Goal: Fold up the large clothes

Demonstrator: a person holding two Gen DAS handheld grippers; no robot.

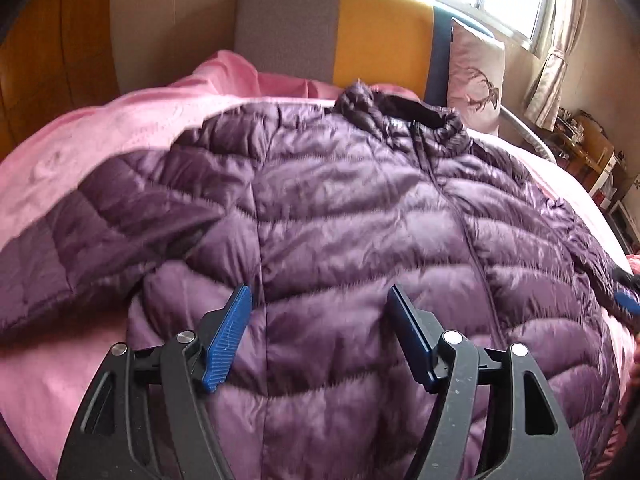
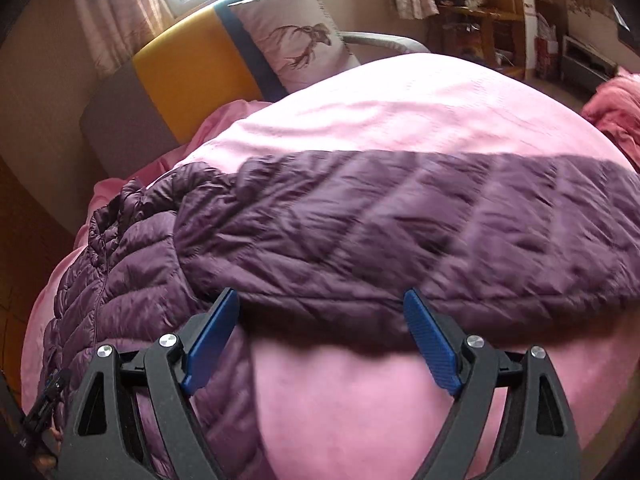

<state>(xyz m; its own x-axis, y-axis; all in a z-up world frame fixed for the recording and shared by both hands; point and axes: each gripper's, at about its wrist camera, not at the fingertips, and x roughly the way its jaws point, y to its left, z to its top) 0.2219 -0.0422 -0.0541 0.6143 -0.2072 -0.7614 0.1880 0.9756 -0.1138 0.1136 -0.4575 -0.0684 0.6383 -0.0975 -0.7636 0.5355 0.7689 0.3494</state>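
A purple quilted puffer jacket (image 1: 340,200) lies front up on the pink bed cover (image 1: 120,120), its collar (image 1: 400,108) toward the headboard and the zip closed. One sleeve stretches out flat to the left in the left wrist view. My left gripper (image 1: 319,292) hovers open over the jacket's lower body with nothing between its pads. In the right wrist view the other sleeve (image 2: 400,220) runs across the pink cover (image 2: 400,100) to the right. My right gripper (image 2: 321,294) stands open just above that sleeve's near edge, holding nothing.
A grey, yellow and blue headboard (image 1: 380,32) backs the bed, with a deer-print pillow (image 2: 296,40) leaning on it. Cluttered wooden shelves (image 2: 492,12) stand beyond the bed's right side. A crumpled pink blanket (image 2: 612,108) lies at the far right, a wooden wardrobe (image 1: 52,40) at the left.
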